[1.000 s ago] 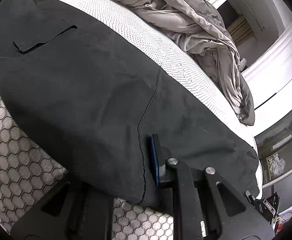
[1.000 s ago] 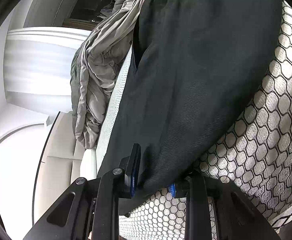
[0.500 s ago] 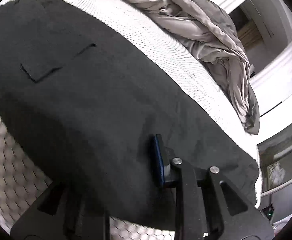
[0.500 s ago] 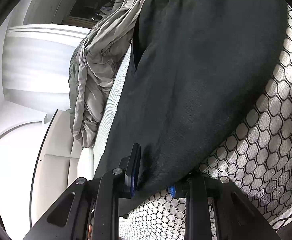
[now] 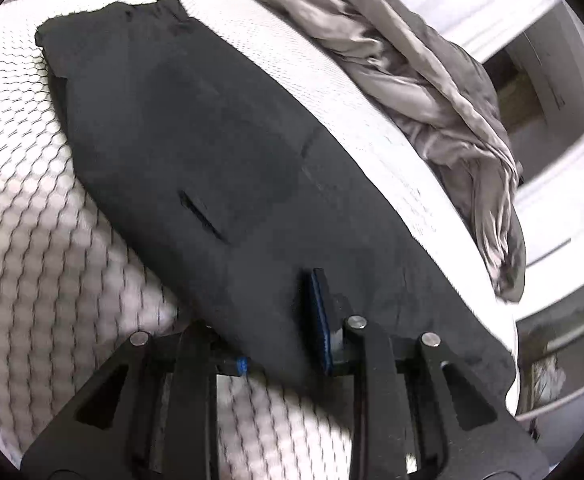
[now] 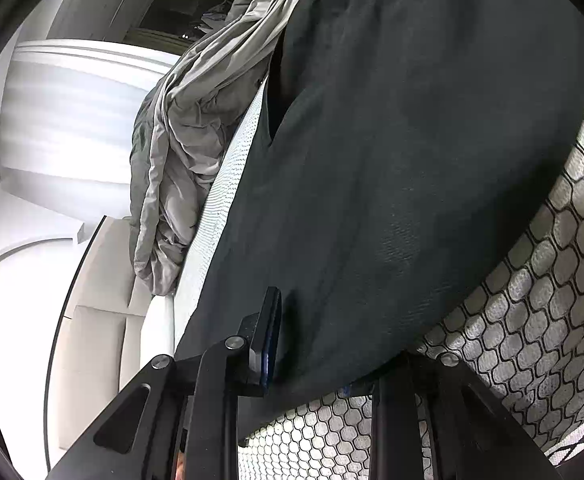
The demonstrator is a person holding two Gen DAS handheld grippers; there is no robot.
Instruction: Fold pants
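You are folding the pants [image 5: 227, 184] on the bed [image 5: 31, 240].
Both tools, left tool [image 5: 281, 352] loosening and right tool [image 6: 320, 344] clenched, are grasping fabric beside the grey blanket [image 5: 432, 68] to carry the fold.

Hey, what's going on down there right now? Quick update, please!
Left tool easing open, black pants edge between its jaws. Right tool clamped on pants hem. Pants flat on bed. Grey blanket alongside, clear.
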